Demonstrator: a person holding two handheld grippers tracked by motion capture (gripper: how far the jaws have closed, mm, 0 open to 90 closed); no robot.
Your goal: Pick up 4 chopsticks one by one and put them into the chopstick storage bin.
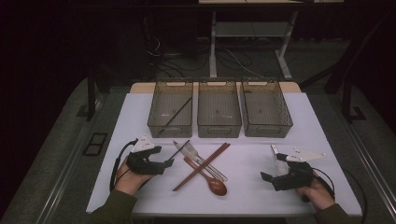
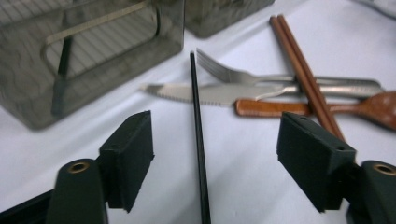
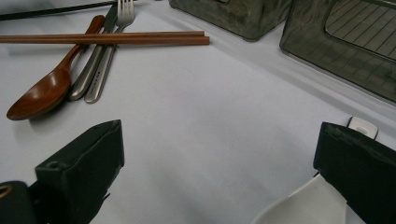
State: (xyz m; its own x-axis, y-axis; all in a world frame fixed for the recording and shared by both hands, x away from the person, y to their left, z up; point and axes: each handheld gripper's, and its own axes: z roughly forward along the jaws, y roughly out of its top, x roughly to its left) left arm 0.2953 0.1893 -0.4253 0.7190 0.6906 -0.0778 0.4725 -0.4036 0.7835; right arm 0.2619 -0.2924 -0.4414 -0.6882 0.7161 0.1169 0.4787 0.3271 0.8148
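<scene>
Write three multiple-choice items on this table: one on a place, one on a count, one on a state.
1. Where does the black chopstick on the table lie?
A. Between the left hand-held gripper's jaws
B. In the right bin
C. Under the spoon

2. How many bins stand in the row?
A. Two
B. Three
C. Four

3. How are the right hand-held gripper's jaws?
A. Open
B. Shut on the fork
C. Shut on the spoon

Answers: 1 A, the stick runs untouched up the gap between the pads; 2 B, three stand side by side; 3 A, bare table shows between them.
</scene>
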